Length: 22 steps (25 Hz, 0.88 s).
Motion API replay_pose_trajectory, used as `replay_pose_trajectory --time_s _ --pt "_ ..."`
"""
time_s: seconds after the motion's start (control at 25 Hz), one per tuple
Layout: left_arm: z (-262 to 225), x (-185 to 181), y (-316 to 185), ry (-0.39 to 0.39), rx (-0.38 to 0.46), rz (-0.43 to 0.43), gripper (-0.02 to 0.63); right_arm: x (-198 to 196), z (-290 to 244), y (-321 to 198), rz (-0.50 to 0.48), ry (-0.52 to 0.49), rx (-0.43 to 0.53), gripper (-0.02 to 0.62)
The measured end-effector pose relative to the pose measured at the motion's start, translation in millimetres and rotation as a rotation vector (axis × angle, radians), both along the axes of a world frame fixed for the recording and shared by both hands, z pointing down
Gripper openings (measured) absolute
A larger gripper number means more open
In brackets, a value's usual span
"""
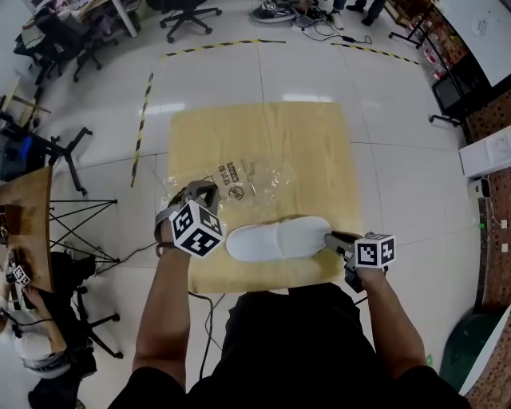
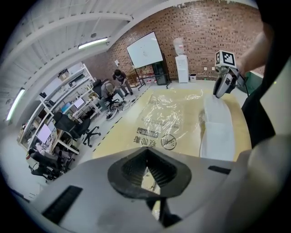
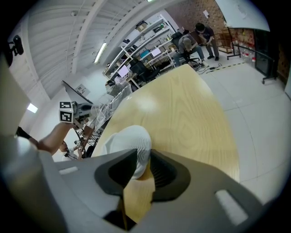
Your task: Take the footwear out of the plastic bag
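Note:
A white slipper [image 1: 275, 240] lies across the near part of the tan board [image 1: 319, 144], just in front of the crumpled clear plastic bag [image 1: 239, 180]. My right gripper [image 1: 335, 240] is shut on the slipper's right end; in the right gripper view the slipper [image 3: 127, 139] sits pinched between the jaws of that gripper [image 3: 142, 166]. My left gripper [image 1: 200, 192] is shut at the bag's left corner, and the bag [image 3: 107, 109] hangs lifted there. In the left gripper view the left gripper [image 2: 148, 170] has its jaws together, with the printed bag [image 2: 168, 116] and the slipper [image 2: 218, 132] beyond.
Black tripod legs [image 1: 76, 216] and a cable [image 1: 204, 307] lie left of the board. Yellow-black tape [image 1: 144, 120] marks the tiled floor. Office chairs [image 1: 188, 12] stand at the back, a white box [image 1: 487, 152] at the right. People [image 2: 116, 84] sit far off.

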<state>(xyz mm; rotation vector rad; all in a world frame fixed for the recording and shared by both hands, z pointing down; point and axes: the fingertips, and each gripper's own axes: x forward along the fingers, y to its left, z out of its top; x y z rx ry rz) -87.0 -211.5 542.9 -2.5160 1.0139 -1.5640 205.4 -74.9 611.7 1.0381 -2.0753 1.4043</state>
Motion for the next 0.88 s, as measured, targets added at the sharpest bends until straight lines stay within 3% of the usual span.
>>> replay_pose_trajectory --time_s 0.48,0.88 --pt "38 110 -15 0.029 -0.114 0.137 0.006 -13 -1 -2 0.006 -0.056 -0.036 0.087" --pt "69 128 -12 0.019 -0.186 0.154 0.01 -19 1 -1 0.002 -0.056 -0.033 0.088"
